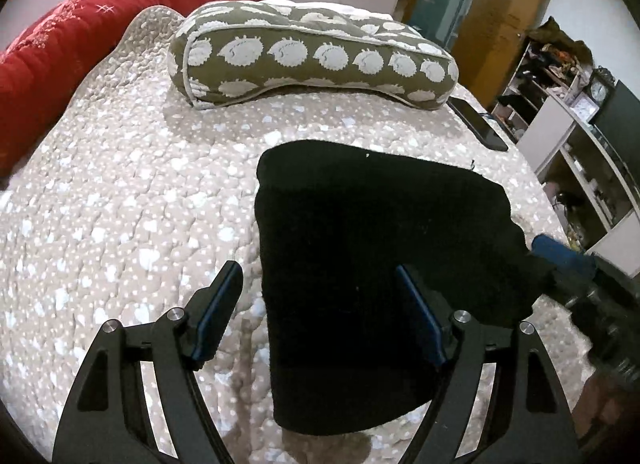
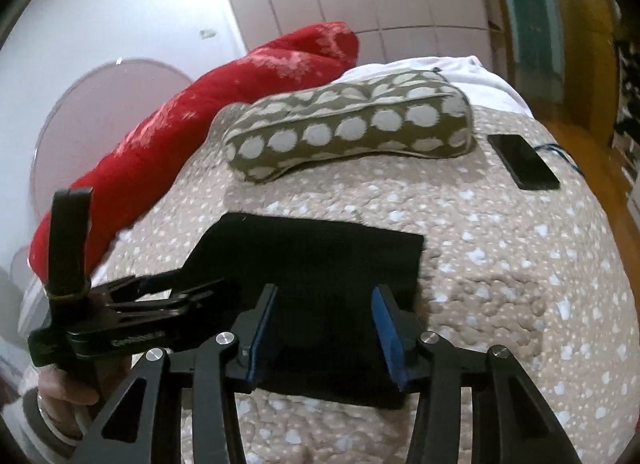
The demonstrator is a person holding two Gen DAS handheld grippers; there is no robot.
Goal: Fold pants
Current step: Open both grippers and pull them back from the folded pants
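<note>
Looks like the fold is pretty much done here: the black pants (image 1: 372,248) sit in the lower middle of the frame as a compact, thick rectangle on the spotted quilt of the bed (image 1: 120,204), edges mostly squared up, just a slightly ragged corner on the right side. The left claw (image 1: 320,304) is spread wide with nothing in it, one finger over the fabric and one over the quilt. The right claw (image 2: 326,328) is also apart and empty, hanging above the bundle's near edge without pinching it. I'd guess all that's left is a final tidy or pat, if anything. Patterned pillow (image 1: 312,52) and phone (image 2: 522,162) sit well behind
</note>
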